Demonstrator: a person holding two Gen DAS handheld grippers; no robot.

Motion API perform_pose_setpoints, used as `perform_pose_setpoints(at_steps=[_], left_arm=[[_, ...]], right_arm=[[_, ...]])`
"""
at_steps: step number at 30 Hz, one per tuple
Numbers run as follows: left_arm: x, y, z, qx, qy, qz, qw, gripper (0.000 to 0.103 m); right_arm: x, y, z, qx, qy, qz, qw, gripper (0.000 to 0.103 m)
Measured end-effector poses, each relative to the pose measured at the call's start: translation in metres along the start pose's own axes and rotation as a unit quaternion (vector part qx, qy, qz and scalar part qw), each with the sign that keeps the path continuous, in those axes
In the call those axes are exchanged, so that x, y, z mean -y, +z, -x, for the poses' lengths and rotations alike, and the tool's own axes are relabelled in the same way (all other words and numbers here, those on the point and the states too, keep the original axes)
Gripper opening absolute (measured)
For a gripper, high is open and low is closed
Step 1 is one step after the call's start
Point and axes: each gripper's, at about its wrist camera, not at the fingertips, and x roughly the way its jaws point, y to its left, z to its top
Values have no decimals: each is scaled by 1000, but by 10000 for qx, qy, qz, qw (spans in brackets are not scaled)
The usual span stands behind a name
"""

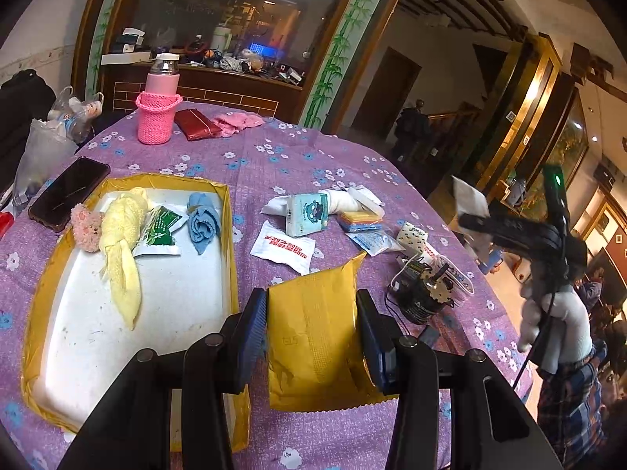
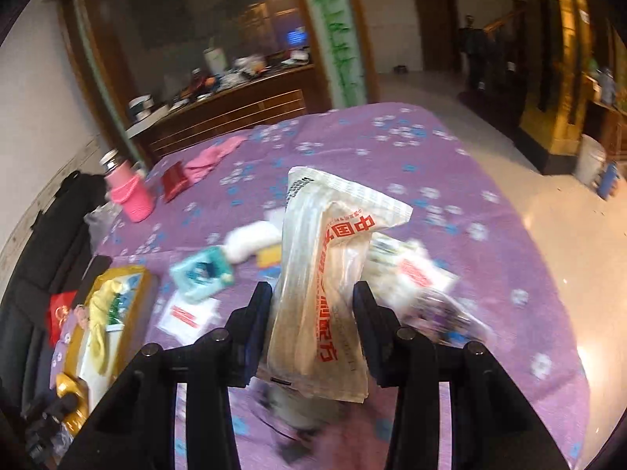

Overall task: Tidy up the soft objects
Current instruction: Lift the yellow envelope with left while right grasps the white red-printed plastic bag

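Starting at the left edge of the round table's purple flowered cloth [image 1: 274,145], a dark phone [image 1: 68,194] lies just beside the gold-rimmed white tray [image 1: 129,333], whose near corner reaches almost to the cloth's rim. Inside the tray, crowded toward its far end, sit a pink plush bear [image 1: 87,226], a yellow cloth [image 1: 119,250], a green-printed sachet [image 1: 160,233] and a blue cloth [image 1: 202,225]; the tray's nearer half is bare white. Beyond it, near the far edge, a pink bottle in a knitted sleeve [image 1: 158,103] stands upright beside a dark red pouch [image 1: 196,123] and a pink cloth [image 1: 237,121]. The left gripper [image 1: 311,327] pinches a gold foil packet [image 1: 313,337] between its pads, held just right of the tray's right wall. Past it lies a white sachet with red print [image 1: 283,246], then a loose cluster: a teal tissue pack [image 1: 305,213], a white roll [image 1: 345,199] and small packets running toward the right rim. Open cloth stretches between that cluster and the far items. At the far right, off the table's edge, a white-gloved hand [image 1: 556,325] lifts the right gripper [image 2: 312,313], whose pads clamp a clear wrapper with red characters [image 2: 333,266] above the blurred tabletop.
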Motion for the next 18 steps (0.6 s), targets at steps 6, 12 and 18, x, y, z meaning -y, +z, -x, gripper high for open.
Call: perform_pose_setpoints(at_steps=[6,12,18], left_arm=[[0,-7,7,-1,-37,-4,10000,48],[-13,-11,17,54,73,97,9999,48],[-52,-11,29,172,445,365,9982,48]], right_arm=[[33,-44,27,-143,-201,-54,9997,41],[19,-82,43,-415,112,129,9990,41],[-50,-87,40,-641,809,667,9924,42]])
